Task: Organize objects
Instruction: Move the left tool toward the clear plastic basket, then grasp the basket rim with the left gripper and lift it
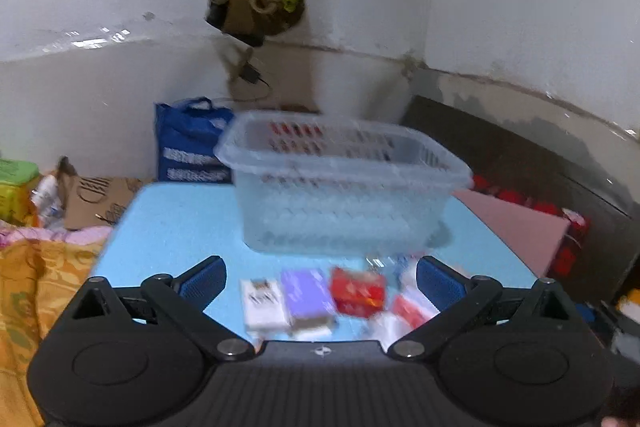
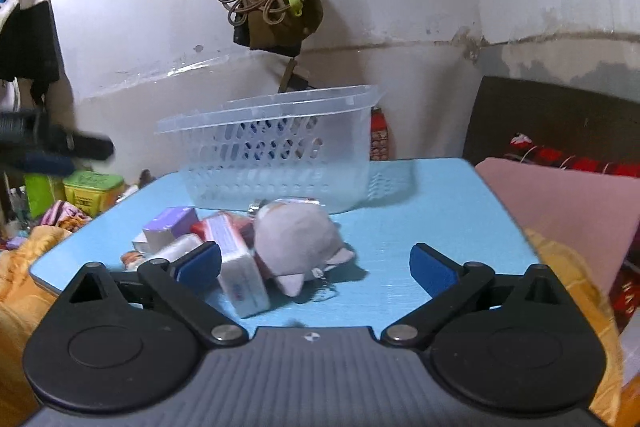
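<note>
Both grippers spread wide over the blue desk [image 2: 420, 195], holding nothing.

I see my left gripper [image 1: 321, 281] above blurred small boxes: white [image 1: 262, 305], purple [image 1: 306, 293], red [image 1: 358, 291]. My right gripper [image 2: 316, 267] frames a grey plush toy [image 2: 298, 243] lying touching a white packet [image 2: 240, 271]. The clear perforated basket [image 2: 276, 147] stands just behind the pile; I cannot tell its contents.

See-through shiny plastic basket [image 2: 276, 147] with holes; soft fuzzy cloth toy [image 2: 298, 243]; smooth matt blue table [image 2: 432, 211]; glossy paper boxes [image 1: 308, 297].
</note>
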The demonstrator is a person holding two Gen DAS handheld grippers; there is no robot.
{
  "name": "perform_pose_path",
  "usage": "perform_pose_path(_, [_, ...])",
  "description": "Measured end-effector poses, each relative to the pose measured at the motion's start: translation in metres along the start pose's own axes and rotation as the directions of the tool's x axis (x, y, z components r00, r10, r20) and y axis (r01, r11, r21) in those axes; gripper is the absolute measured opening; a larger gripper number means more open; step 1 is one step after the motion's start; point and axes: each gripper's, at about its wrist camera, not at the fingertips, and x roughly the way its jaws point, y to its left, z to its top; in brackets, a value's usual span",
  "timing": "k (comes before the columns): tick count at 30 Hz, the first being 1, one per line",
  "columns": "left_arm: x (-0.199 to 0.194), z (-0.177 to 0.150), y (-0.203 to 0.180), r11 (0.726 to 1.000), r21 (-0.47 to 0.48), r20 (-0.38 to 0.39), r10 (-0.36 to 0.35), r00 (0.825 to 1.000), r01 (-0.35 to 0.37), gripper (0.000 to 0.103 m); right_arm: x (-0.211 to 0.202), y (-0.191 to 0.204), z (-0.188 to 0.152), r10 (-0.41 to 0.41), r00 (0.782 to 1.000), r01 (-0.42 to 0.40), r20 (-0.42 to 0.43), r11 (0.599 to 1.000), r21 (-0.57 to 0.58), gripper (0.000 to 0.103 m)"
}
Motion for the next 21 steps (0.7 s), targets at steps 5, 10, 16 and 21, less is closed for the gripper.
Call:
perform_pose_path(5, [0.013, 0.045, 0.015, 0.999, 0.026, 0.030, 0.039, 0.999, -0.039, 0.103, -0.009, -0.010, 0.004, 0.039, 0.999, -0.039, 0.021, 0.999, 0.020, 0.103])
perform_pose_path(10, [0.078, 0.082, 0.042, 0.991, 0.016, -0.025, 0.135, 0.991, -0.135, 0.101, -0.014, -0.015, -0.002, 0.048, 0.999, -0.048, 0.022, 0.999, 0.017, 0.103])
perform_pose_path(16, [0.159, 0.098, 0.068, 0.989, -0.027, -0.125, 0.139, 0.982, -0.143, 0.082, -0.014, -0.023, -0.007, 0.032, 0.999, -0.033, 0.016, 0.999, 0.040, 0.103])
perform_pose_path(21, [0.195, 0.097, 0.060, 0.987, 0.045, -0.179, 0.158, 0.971, -0.152, 0.054, -0.005, -0.025, -0.006, -0.007, 1.000, 0.006, 0.011, 0.999, 0.035, 0.103])
